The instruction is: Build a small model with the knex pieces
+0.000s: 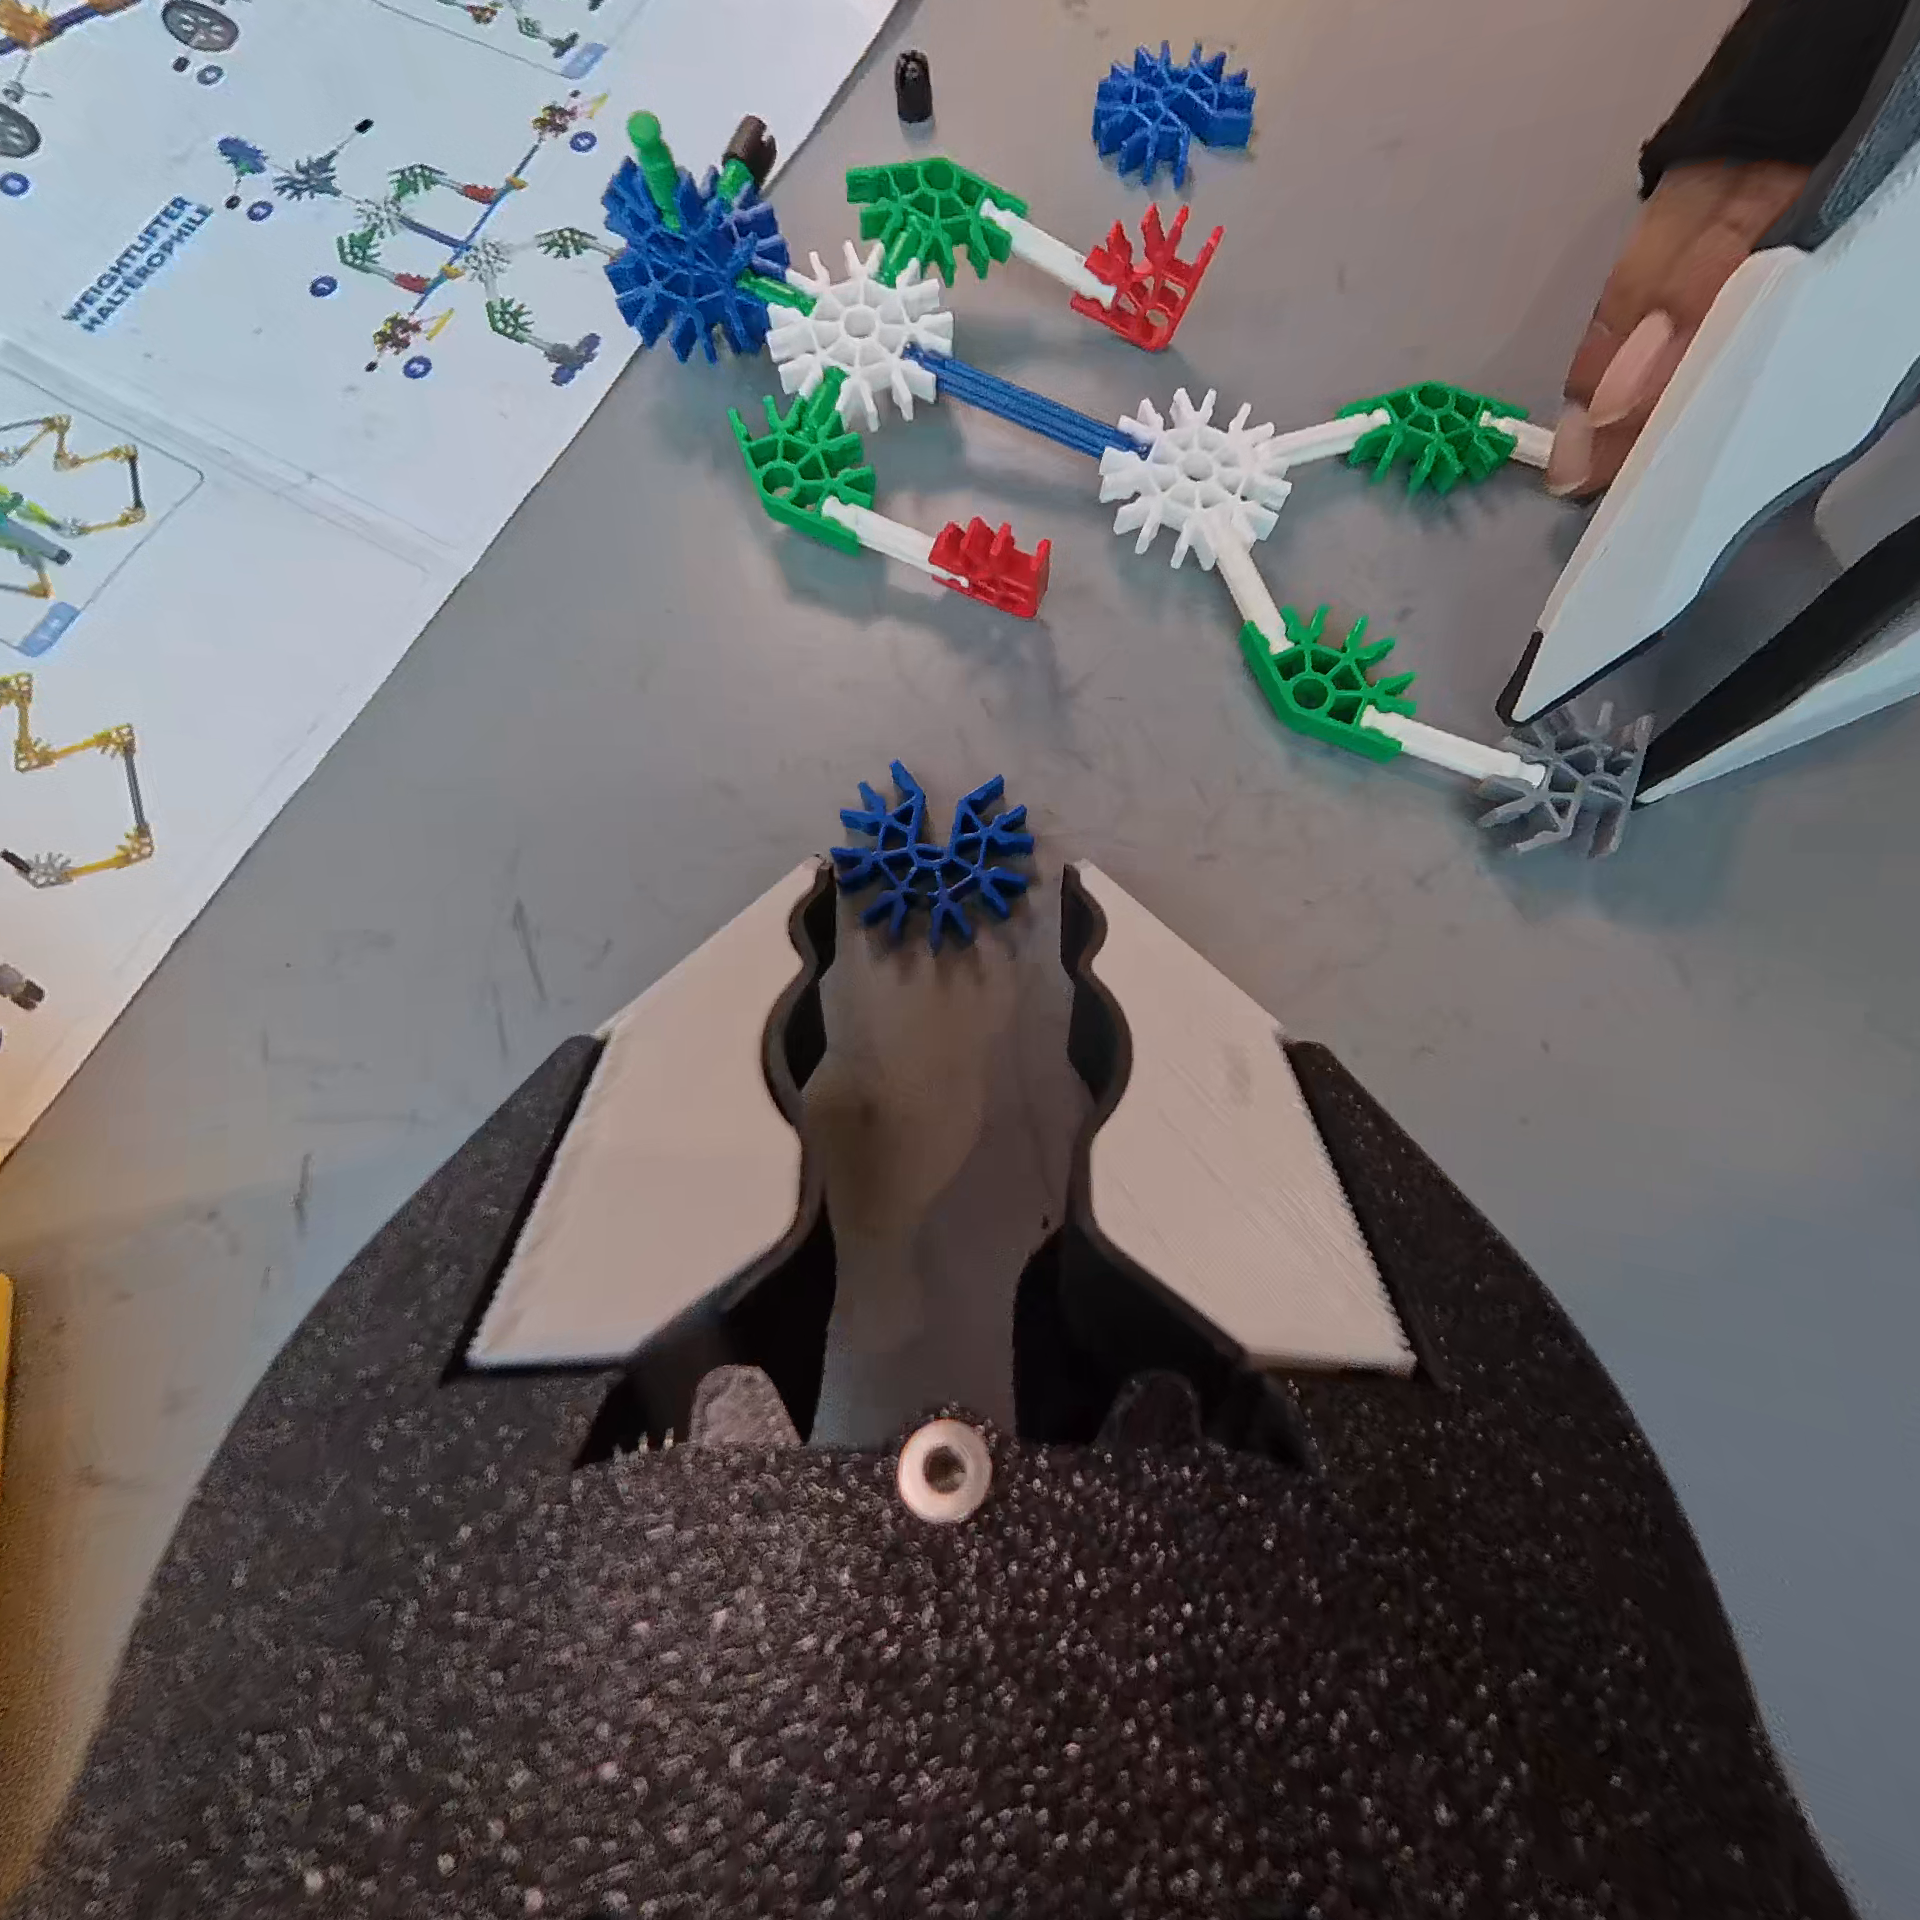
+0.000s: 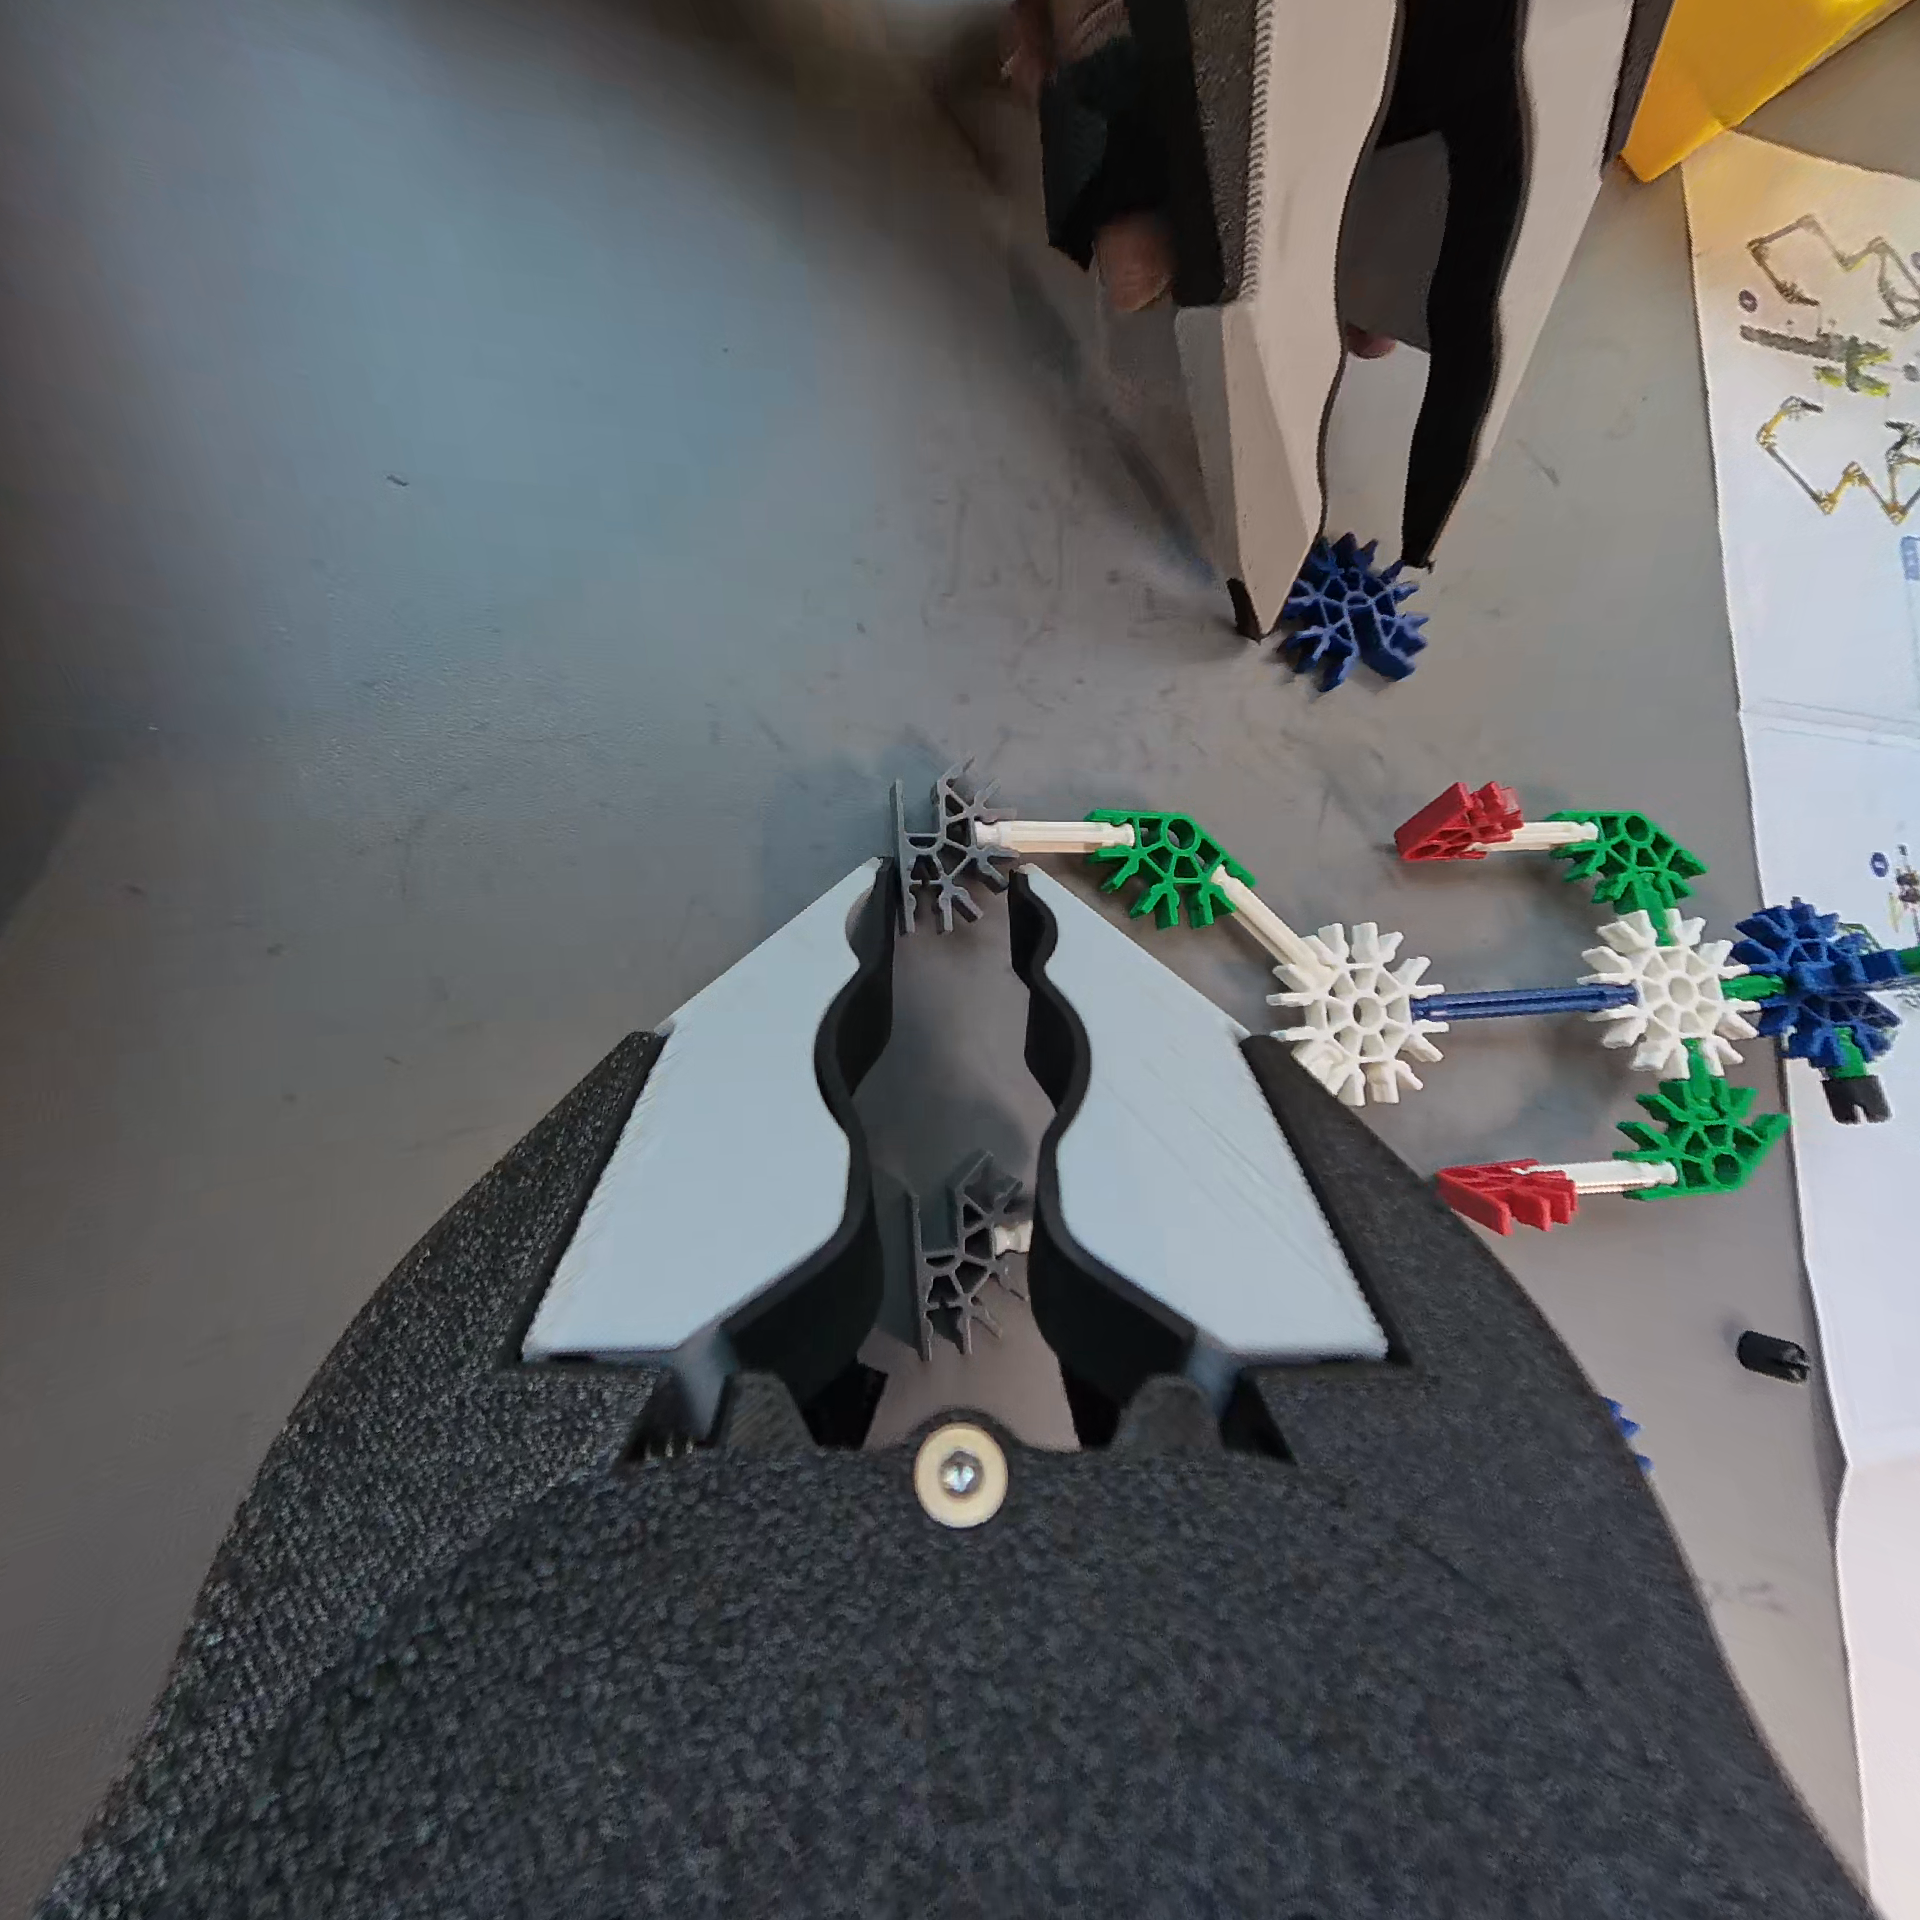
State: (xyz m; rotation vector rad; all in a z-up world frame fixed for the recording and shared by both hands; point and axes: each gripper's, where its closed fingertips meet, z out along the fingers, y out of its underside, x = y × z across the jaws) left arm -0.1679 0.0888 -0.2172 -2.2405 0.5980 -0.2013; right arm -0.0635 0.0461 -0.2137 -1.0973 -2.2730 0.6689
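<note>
A loose blue snowflake connector (image 1: 935, 857) lies flat on the grey table (image 1: 623, 727). My left gripper (image 1: 945, 883) is open, with its fingertips down on either side of the connector; both also show in the right wrist view, connector (image 2: 1351, 623) and gripper (image 2: 1335, 587). My right gripper (image 2: 948, 878) is shut on a grey connector (image 2: 940, 852) at the end of a white rod. That rod belongs to a flat model (image 1: 1029, 405) of white, green, red and blue pieces. The grey connector (image 1: 1569, 790) sits between the right fingers (image 1: 1579, 623).
A printed instruction sheet (image 1: 260, 312) covers the table's left side and shows at the right (image 2: 1849, 831) in the other view. A second loose blue connector (image 1: 1172, 109) and a small black cap (image 1: 912, 88) lie beyond the model. A yellow box (image 2: 1745, 83) stands behind the left gripper. A person's hand (image 1: 1662, 312) holds the right gripper.
</note>
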